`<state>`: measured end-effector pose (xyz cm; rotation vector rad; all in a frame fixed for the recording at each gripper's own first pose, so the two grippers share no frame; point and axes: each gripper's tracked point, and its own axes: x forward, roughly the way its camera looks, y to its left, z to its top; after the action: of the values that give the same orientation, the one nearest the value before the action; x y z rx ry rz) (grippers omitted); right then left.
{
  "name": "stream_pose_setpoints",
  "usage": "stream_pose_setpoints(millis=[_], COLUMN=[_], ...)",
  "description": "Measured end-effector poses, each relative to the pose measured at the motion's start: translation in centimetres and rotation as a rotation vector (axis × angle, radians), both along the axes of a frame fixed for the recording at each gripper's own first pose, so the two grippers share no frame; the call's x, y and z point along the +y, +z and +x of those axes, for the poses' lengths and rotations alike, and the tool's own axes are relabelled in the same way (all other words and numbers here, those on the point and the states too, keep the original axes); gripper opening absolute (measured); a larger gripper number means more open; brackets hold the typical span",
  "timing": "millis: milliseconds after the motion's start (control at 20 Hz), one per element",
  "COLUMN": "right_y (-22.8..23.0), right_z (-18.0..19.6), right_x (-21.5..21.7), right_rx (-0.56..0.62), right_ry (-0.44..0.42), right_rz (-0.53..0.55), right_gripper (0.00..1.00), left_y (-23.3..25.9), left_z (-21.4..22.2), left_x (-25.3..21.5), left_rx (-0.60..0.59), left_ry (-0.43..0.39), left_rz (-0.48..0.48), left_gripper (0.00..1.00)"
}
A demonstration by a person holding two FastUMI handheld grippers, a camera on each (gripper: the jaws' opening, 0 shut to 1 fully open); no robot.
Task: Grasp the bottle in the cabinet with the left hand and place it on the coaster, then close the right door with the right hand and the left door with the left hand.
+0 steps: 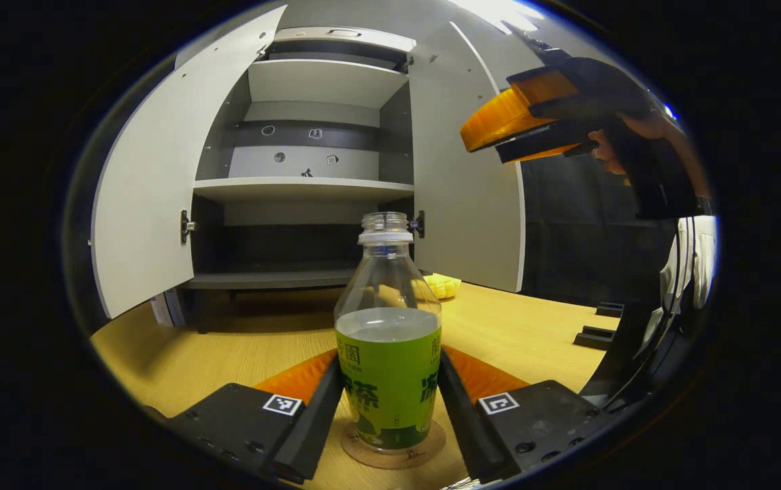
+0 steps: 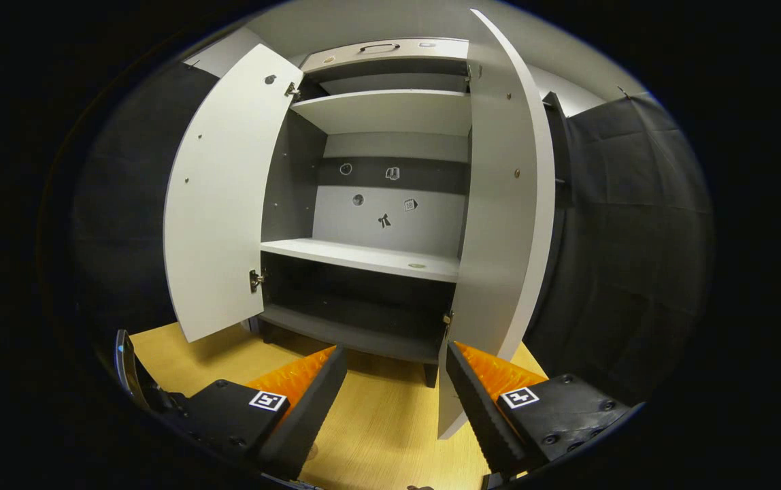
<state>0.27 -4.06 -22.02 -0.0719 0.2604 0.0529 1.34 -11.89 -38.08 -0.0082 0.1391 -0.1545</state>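
Both doors (image 2: 227, 197) open; left tongs (image 1: 388, 415) flank bottle (image 1: 388, 354) on coaster (image 1: 394, 450), grip unclear; right tongs (image 2: 390, 408) open.

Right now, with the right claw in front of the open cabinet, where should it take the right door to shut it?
Tall white right door: go for its free vertical edge, from the outer face. It stands open edge-on, hinges cabinet-side; right claw is open below it.
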Motion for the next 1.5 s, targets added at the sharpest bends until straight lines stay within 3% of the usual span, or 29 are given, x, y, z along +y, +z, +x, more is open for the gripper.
stream_pose_setpoints(millis=[200, 300, 400, 550, 800, 950, 1150, 1500], right_y=[-0.6, -0.5, -0.4, 0.0, 2.1, 3.8, 8.2, 14.8], right_z=[-0.3, -0.2, -0.1, -0.3, -1.3, -2.2, -2.8, -3.5], right_x=[0.5, 0.5, 0.3, 0.3, 0.4, -0.1, -0.4, -5.8], right_rx=[0.017, 0.017, 0.020, 0.024, 0.034, 0.044, 0.004, -0.081], right_ry=[0.028, 0.033, 0.030, 0.032, 0.035, 0.020, 0.003, -0.169], right_rz=[-0.013, -0.006, -0.005, 0.005, 0.007, -0.001, 0.032, 0.006], right_gripper=[0.98, 0.98, 0.98, 0.98, 0.98, 0.98, 0.98, 0.98], left_y=[-1.3, -1.2, -0.8, 0.7, 5.4, 9.4, 15.8, 24.8], left_z=[-0.3, -0.7, -0.3, 0.0, 1.5, 2.0, 2.0, -1.6], left_x=[-0.1, 0.1, -0.2, -0.4, 0.5, 0.9, 1.5, 5.1], left_rx=[0.033, 0.038, 0.029, 0.015, -0.022, -0.048, -0.087, -0.066], left_ry=[0.010, 0.020, 0.018, 0.016, 0.012, -0.001, -0.036, -0.055], left_rz=[0.032, 0.036, 0.041, 0.054, 0.089, 0.055, 0.058, 0.034], left_gripper=[0.81, 0.84, 0.96, 0.97, 0.96, 0.96, 0.96, 0.96])
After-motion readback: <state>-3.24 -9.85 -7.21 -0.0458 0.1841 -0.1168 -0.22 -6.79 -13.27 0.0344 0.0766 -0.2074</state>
